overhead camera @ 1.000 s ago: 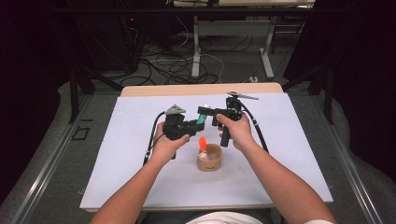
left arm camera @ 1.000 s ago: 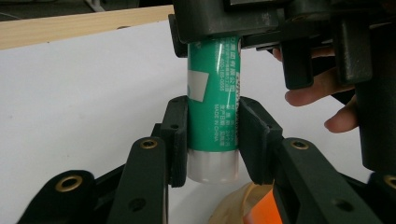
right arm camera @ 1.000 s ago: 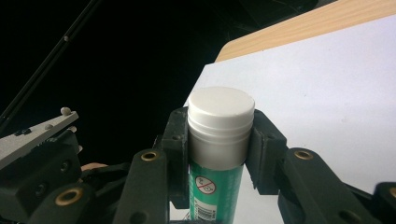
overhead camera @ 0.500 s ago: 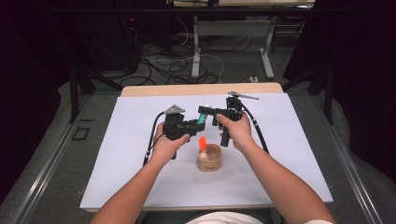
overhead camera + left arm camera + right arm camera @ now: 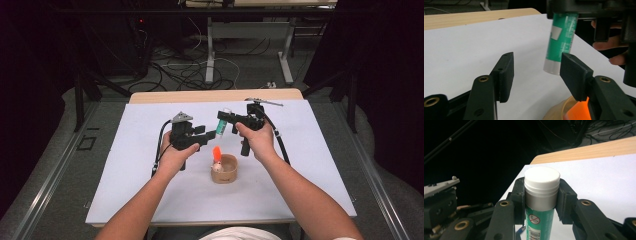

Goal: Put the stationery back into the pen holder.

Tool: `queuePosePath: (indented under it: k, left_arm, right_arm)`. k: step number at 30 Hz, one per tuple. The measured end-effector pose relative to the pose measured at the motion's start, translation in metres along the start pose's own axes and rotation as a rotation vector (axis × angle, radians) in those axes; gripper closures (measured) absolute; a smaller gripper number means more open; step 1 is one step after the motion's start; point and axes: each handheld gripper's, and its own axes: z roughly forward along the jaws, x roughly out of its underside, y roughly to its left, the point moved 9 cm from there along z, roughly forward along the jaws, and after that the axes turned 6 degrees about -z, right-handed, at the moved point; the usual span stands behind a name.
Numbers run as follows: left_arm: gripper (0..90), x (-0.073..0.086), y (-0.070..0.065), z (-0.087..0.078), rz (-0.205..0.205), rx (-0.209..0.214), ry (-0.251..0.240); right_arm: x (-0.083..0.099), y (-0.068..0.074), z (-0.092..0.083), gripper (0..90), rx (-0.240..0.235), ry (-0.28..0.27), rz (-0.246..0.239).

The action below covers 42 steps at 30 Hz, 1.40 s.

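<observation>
A green glue stick (image 5: 539, 225) with a white cap (image 5: 542, 182) is clamped between the pads of my right gripper (image 5: 541, 192), which is shut on it just under the cap. In the high view the right gripper (image 5: 226, 121) holds the glue stick (image 5: 221, 126) above the table's middle, facing my left gripper (image 5: 204, 131). The left gripper (image 5: 536, 67) has just been opening its jaws. Its pads (image 5: 505, 72) stand apart and press on nothing. The glue stick's (image 5: 561, 37) pale lower end hangs just past the right-hand pad.
A small round tan cup (image 5: 224, 170) holding an orange piece (image 5: 217, 152) stands on the white sheet (image 5: 125, 190) right below the grippers. The wooden table edge (image 5: 215, 96) runs along the back. Beyond it are cables and table legs on the floor.
The left gripper's jaws stand wider apart than before, off the glue stick's lower end. Both hands and the stick have stayed where they were.
</observation>
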Motion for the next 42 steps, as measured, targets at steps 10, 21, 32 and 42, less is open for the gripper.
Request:
queuePosePath:
  k: [10,21,32,42]
  left_arm:
    - [37.6,0.000,0.012,-0.009,-0.005,-0.052,-0.018]
    - [30.4,0.001,0.018,-0.017,0.014,-0.089,-0.028]
    - [25.4,0.006,0.023,-0.024,0.007,-0.116,-0.025]
    - [16.4,0.011,0.029,-0.025,-0.016,-0.137,-0.016]
  right_arm:
    - [0.002,0.009,-0.017,64.7,0.018,-0.029,-0.166]
    - [0.015,0.020,-0.036,64.7,0.035,-0.063,-0.385]
    - [0.036,0.018,-0.049,64.6,0.024,-0.039,-0.442]
    - [0.054,0.015,-0.054,64.6,0.003,-0.035,-0.457]
